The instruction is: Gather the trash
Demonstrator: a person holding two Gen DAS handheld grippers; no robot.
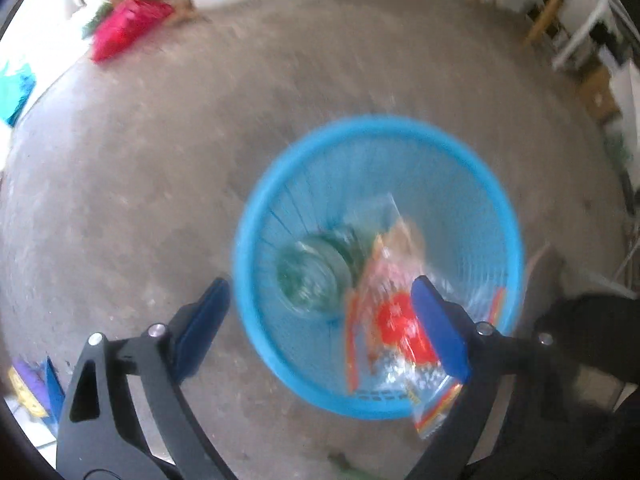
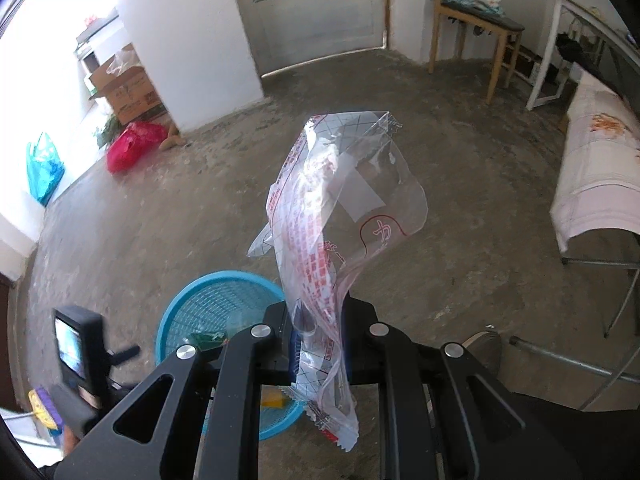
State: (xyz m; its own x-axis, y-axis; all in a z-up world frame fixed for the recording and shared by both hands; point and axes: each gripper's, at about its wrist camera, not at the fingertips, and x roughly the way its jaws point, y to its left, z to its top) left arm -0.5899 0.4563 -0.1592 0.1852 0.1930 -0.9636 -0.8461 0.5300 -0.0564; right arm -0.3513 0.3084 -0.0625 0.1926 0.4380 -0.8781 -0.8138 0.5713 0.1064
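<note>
A blue mesh basket stands on the concrete floor. My left gripper is open above its near rim. A red and orange plastic wrapper hangs loose by my right finger, over the basket. A greenish clear bottle lies in the bottom. My right gripper is shut on a clear plastic bag with red print, which stands up above the floor. The basket is just left of and below it.
A red bag, a teal bag and a cardboard box sit at the far left by the wall. A wooden chair stands at the back. A cloth-covered table is at the right. A purple and yellow item lies at the near left.
</note>
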